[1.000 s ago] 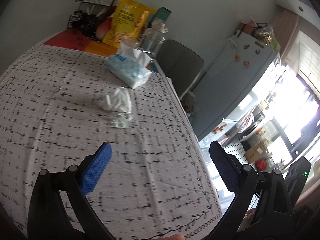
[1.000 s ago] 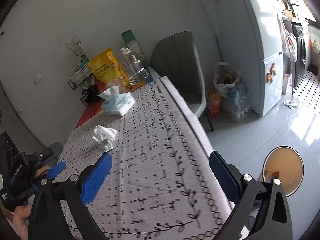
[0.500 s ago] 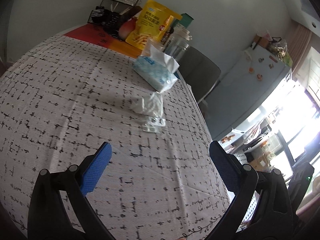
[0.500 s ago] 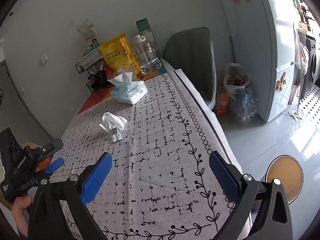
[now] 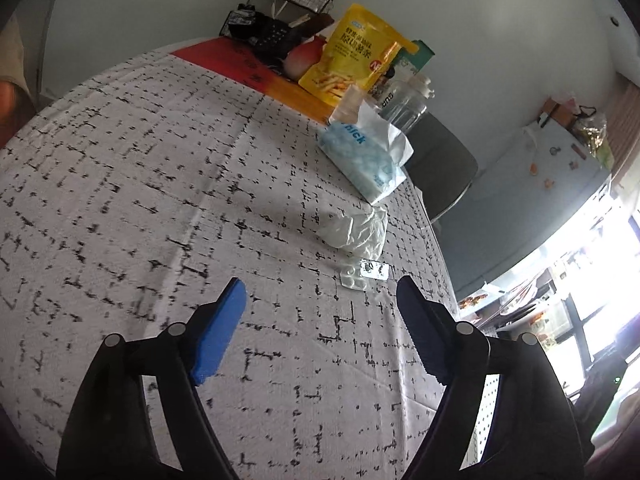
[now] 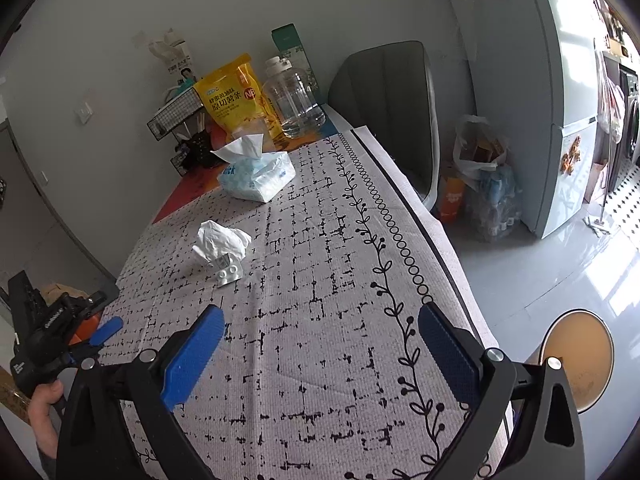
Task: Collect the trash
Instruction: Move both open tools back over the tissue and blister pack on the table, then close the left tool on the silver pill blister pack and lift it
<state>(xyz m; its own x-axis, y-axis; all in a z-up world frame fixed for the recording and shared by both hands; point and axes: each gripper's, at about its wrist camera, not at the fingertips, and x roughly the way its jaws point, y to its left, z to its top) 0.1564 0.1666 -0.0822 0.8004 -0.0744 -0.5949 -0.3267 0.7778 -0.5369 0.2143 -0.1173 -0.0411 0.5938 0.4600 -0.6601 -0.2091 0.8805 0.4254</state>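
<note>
On the table: 1 crumpled tissue (image 6: 221, 242), 1 blister pack (image 6: 229, 275), 1 tissue pack (image 6: 258, 176), 1 water jug (image 6: 293, 102).

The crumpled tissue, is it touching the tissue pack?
Apart. The right wrist view shows bare tablecloth between the crumpled tissue and the tissue pack.

**Grey-walled dining corner with fridge and bright window**

A table under a white tablecloth (image 6: 328, 320) with black dashes and a vine border fills the middle. At 12 o'clock stands a plain pale grey wall (image 6: 120, 8); a white wall switch (image 6: 85, 112) sits at 10 o'clock. A grey upholstered chair (image 6: 388, 120) stands at the table's 1 o'clock edge. At 2 o'clock a pale blue fridge (image 6: 568, 92) carries magnets. The glossy light floor (image 6: 552, 276) mirrors daylight; in the left view a window (image 5: 600, 280) glares at 3 o'clock.
</note>
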